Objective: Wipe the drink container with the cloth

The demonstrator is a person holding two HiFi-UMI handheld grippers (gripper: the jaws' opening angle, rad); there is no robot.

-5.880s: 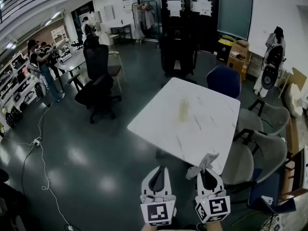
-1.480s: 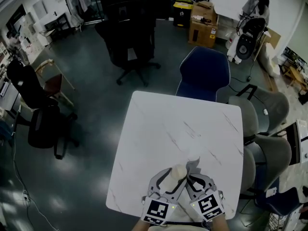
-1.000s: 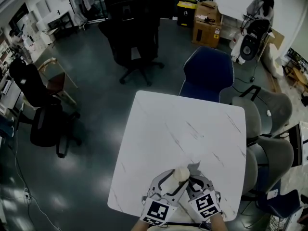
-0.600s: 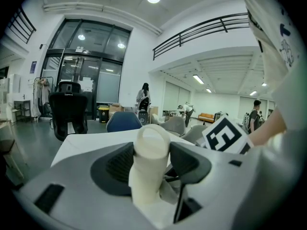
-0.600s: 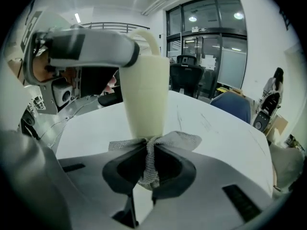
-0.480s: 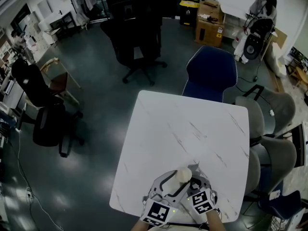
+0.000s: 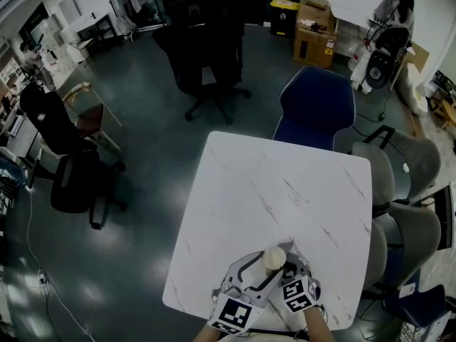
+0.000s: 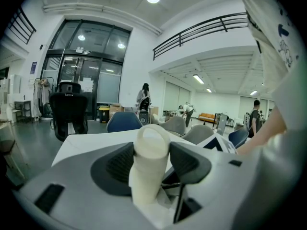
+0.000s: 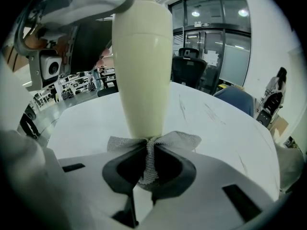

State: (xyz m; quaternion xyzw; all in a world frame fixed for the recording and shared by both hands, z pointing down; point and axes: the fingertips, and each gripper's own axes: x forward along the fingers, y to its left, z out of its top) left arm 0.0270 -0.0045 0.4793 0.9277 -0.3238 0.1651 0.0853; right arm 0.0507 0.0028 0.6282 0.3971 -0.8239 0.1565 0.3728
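Left gripper: the left gripper (image 8: 152, 163) has its jaws set wide and closed on the drink container (image 8: 150, 150), one pad on each side of the body. In the head view the left gripper (image 7: 261, 269) reaches in from the near edge of the table.
Why held so: the clamp seems meant to steady the container and leave its free side bare for wiping.
Right gripper: the right gripper (image 9: 148, 169) has its jaws pinched together on a gathered fold of the cloth (image 9: 178, 140), whose loose ends fan out to either side of the tips.
Why held so: the bunched hold makes a small pad at the tips, which suits rubbing a curved wall.
Contact: the cloth lies against the narrow lower part of the container (image 9: 142, 56), so I judge the wipe to be under way near its lower end.
Where the container is: it is roughly upright above the near part of the white table (image 7: 271, 184), just beyond both grippers. Whether its base rests on the top is hidden.
Container contents: it is cream, opaque and rounded at the top (image 7: 273, 258), so nothing inside shows and I cannot tell if it is full.
Risk: a hard push with the cloth could twist the smooth body in the clamp.
Beyond: a blue chair (image 7: 317, 105) stands at the far edge.
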